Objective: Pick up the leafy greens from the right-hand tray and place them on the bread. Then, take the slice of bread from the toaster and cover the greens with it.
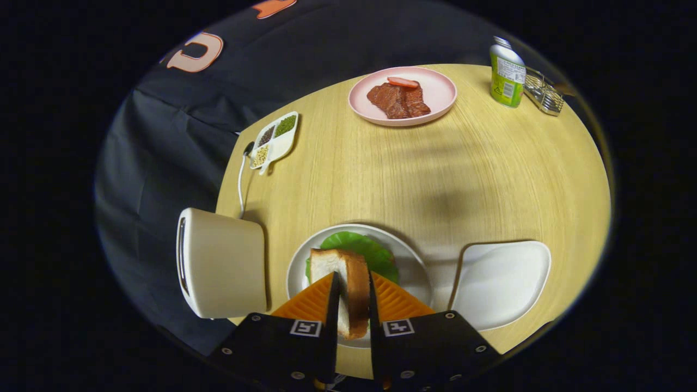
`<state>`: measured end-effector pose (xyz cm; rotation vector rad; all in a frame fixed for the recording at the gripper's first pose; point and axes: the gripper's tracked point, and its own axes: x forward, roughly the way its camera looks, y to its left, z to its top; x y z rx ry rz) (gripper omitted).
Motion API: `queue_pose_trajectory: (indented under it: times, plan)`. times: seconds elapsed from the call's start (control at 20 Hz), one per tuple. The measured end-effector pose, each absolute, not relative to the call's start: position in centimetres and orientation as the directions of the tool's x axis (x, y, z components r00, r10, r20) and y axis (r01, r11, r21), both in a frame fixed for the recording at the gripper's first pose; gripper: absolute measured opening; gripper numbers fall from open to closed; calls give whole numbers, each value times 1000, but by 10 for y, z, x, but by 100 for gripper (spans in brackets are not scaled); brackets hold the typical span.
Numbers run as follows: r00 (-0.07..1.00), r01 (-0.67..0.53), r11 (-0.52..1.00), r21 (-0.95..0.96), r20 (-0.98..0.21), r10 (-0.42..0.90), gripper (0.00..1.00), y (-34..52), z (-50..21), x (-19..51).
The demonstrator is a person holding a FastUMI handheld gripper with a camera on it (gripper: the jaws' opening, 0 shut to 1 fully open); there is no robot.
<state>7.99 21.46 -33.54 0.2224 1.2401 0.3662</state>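
The slice of bread (pixel 348 291) stands on edge between my two fingers, its browned crust turned toward the right finger and its pale crumb toward the left, and my claw (pixel 351 296) is clenched on it, both fingers pressing its flat sides. I hold it above a round white plate (pixel 416 267) that sits on the wooden table (pixel 435 174) just ahead of my fingers. The leafy greens (pixel 362 247) lie on that plate, a bright green leaf showing beyond the top edge of the slice; whatever lies under the leaf is hidden from me by the slice and by my own fingers, so I cannot tell whether the held slice touches the greens or hangs just over them. To the left of the plate, near it, stands a cream toaster (pixel 223 269) at the table's edge, with its white cord (pixel 240 182) running away across the wood. To the right of the plate lies a white tray (pixel 501 283). Farther off, past the cord, is a small divided dish (pixel 275 140) with beans or seeds in its compartments. At the far side of the table a pink plate (pixel 435 103) carries slabs of reddish-brown meat (pixel 398 100) and a sausage (pixel 403 82). Well to the right of that stands a green bottle (pixel 506 73), with a small wire rack (pixel 543 92) just beside it.
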Motion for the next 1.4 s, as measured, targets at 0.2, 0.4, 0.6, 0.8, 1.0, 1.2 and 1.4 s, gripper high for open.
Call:
queue_pose_trajectory:
  times: [0.2, 0.4, 0.6, 0.8, 1.0, 1.2, 1.4]
  plan:
    - [269, -148, 938, 315, -900, 344, 43, 204, -347, 80]
    - [281, -168, 956, 238, -919, 278, 54, 188, -356, 80]
    - [336, -136, 962, 238, -902, 271, 72, 174, -336, 86]
    - [459, -137, 976, 169, -862, 214, 87, 132, -287, 98]
    - [630, -113, 986, 123, -758, 167, 99, 87, -209, 115]
    - [796, -92, 992, 83, -593, 123, 99, 46, -127, 121]
    - [909, -76, 997, 25, -410, 79, 99, 16, -70, 116]
